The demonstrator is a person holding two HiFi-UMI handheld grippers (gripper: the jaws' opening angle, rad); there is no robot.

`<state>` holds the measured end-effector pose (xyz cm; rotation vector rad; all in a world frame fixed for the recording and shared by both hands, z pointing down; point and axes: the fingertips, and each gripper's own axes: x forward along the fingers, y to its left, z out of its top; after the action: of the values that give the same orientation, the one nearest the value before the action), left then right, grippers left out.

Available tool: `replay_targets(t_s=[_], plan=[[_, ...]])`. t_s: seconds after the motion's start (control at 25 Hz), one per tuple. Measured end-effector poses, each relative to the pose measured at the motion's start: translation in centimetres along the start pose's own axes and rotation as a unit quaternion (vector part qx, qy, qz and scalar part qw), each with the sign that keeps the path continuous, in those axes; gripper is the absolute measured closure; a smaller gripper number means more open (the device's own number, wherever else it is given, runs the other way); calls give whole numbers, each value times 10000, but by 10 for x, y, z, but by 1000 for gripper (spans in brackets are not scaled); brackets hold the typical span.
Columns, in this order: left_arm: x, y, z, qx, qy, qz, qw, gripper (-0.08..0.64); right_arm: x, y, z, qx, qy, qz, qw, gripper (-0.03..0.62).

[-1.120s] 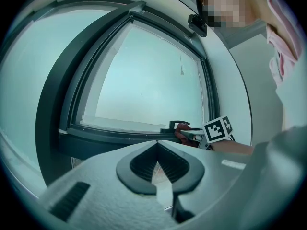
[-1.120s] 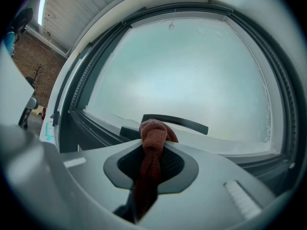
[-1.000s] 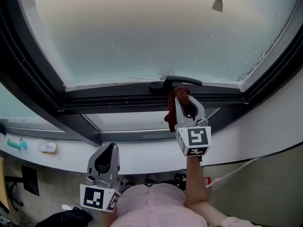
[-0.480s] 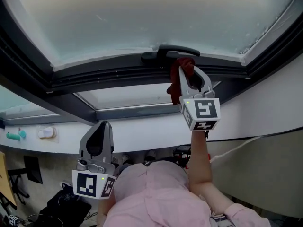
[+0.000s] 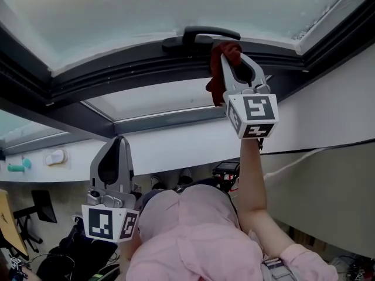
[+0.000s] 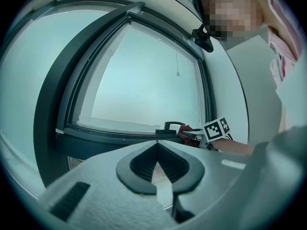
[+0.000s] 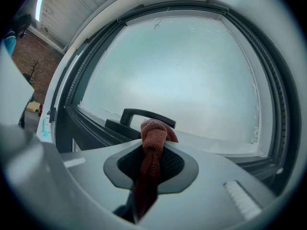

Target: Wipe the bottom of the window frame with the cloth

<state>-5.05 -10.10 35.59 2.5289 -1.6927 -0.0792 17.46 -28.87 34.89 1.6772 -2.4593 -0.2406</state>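
A dark red cloth (image 5: 224, 63) is bunched between the jaws of my right gripper (image 5: 229, 56), which is shut on it. The cloth's top (image 7: 154, 131) sits right by the black window handle (image 5: 193, 35) on the bottom rail of the dark window frame (image 5: 117, 72); I cannot tell whether it touches. The handle (image 7: 144, 116) shows just behind the cloth in the right gripper view. My left gripper (image 5: 117, 151) hangs low at the left, well below the frame, shut with nothing in it. From the left gripper view the right gripper's marker cube (image 6: 217, 129) shows beside the handle (image 6: 173, 125).
Frosted glass (image 5: 146, 4) fills the frame above the rail. A second glass pane (image 5: 158, 101) lies under the rail. A white sill (image 5: 176, 142) runs below, with a small white object (image 5: 54, 157) at its left. A cable (image 5: 304, 154) crosses the wall at right.
My right gripper has risen with the cloth, from below the rail to up beside the handle. The head view has tilted, so the window slid upward. The left gripper stays low.
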Motion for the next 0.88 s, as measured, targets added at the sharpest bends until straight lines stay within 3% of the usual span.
replay_targets(t_s=[0.88], plan=[[-1,-17,-1,-10,15,63,10000,565,-20,-66,-19,238,75,-538,9982,529]])
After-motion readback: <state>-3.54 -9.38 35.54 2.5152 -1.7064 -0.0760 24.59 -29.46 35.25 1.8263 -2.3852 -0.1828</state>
